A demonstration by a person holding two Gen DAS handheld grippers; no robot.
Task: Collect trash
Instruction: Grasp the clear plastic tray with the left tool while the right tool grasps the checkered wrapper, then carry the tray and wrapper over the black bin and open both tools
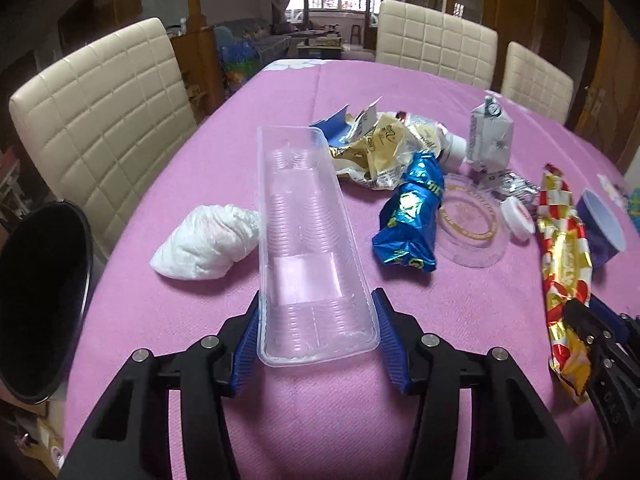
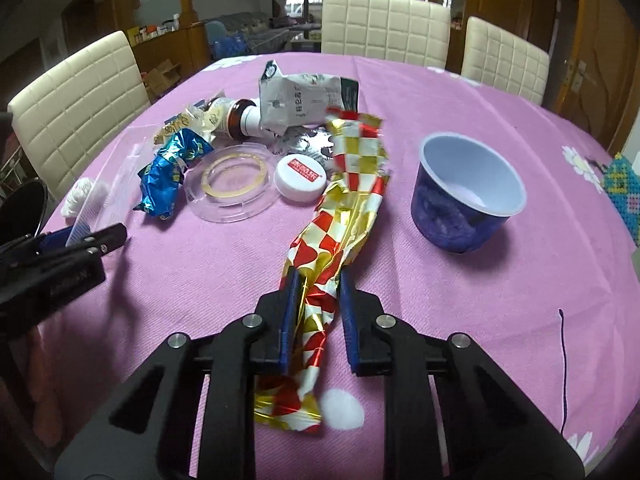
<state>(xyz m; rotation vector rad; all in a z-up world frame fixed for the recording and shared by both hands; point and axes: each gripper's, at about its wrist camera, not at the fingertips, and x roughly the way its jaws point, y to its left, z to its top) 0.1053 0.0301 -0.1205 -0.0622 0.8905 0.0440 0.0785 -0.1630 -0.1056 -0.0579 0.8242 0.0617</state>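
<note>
Your left gripper (image 1: 318, 336) clamps the clear tray (image 1: 310, 240); right gripper (image 2: 318, 312) pinches the checkered wrapper (image 2: 340, 208), its tail hidden beneath. Bin (image 1: 40, 300), left of tray, cut off.

**Open cloth near the edge, clutter behind**

The pink cloth (image 2: 224, 280) between the two grippers lies bare, as does the strip right of the checked wrapper (image 2: 340, 208) up to the blue cup (image 2: 464, 196). Farther back, the blue wrapper (image 1: 412, 216), clear lid (image 2: 232, 180), white cap (image 2: 300, 178) and carton (image 2: 304, 100) crowd together (little room between). The bin (image 1: 40, 300) stands beside the table's left edge.
</note>
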